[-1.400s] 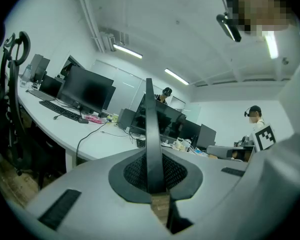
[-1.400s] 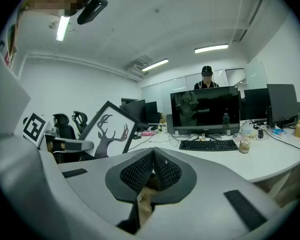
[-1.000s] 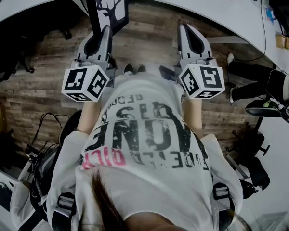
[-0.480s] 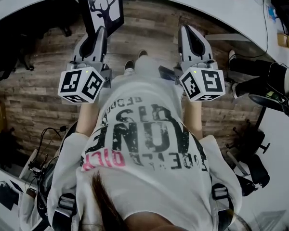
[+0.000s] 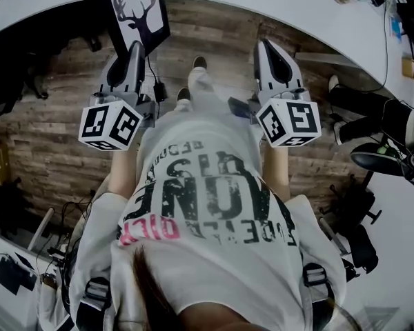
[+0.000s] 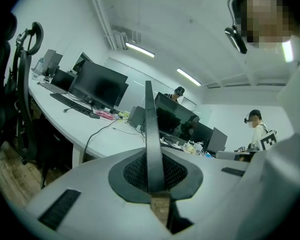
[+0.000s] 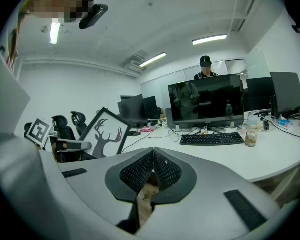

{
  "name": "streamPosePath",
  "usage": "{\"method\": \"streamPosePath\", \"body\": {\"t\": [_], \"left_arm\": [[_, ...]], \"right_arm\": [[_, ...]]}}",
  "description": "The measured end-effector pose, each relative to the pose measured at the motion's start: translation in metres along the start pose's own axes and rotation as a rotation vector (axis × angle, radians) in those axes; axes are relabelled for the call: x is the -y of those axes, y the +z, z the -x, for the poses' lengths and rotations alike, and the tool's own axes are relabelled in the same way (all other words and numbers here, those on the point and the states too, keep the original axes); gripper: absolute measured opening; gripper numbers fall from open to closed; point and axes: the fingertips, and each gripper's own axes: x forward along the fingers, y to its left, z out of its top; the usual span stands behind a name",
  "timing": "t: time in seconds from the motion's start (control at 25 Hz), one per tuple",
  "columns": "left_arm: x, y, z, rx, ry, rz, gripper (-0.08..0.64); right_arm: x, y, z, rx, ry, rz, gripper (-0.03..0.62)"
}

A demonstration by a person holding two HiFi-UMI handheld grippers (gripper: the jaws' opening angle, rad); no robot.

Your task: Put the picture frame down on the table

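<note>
Black picture frame (image 5: 130, 12) | pinched edge-on between left tongs (image 5: 134, 52) | rising beyond tips

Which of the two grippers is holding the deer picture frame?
The left gripper, fingers clamped on the picture frame's edge; the right gripper is shut, empty.

Your left claw (image 6: 152, 174) and right claw (image 7: 151, 171) wear smooth, matt grey plastic shells. Their pads (image 6: 132, 173) are black with a fine mesh texture that looks rubbery. The picture frame (image 5: 130, 12) has a plain black matt border around a white, paper-like print. The counter (image 5: 276, 2) is smooth and white with a dull sheen. The floor (image 5: 214, 36) looks like rough-grained wood planks. Your shirt (image 5: 207, 185) is soft cloth with a cracked print. The monitor (image 7: 207, 101) has a glossy black screen that mirrors the room.
</note>
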Motion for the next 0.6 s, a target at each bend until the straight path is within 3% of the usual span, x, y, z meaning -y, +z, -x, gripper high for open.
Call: {"method": "streamPosePath", "body": {"t": [0.2,0.6], "left_arm": [[0.001,0.011,-0.036,0.005,-0.004,-0.053,0.02],[-0.001,0.029,-0.098,0.031,0.016,-0.007,0.02]], "right_arm": [[0.026,0.019,-0.035,0.005,0.018,0.02,0.0],[0.078,0.043,-0.087,-0.006,0.051,0.036,0.0]]}}
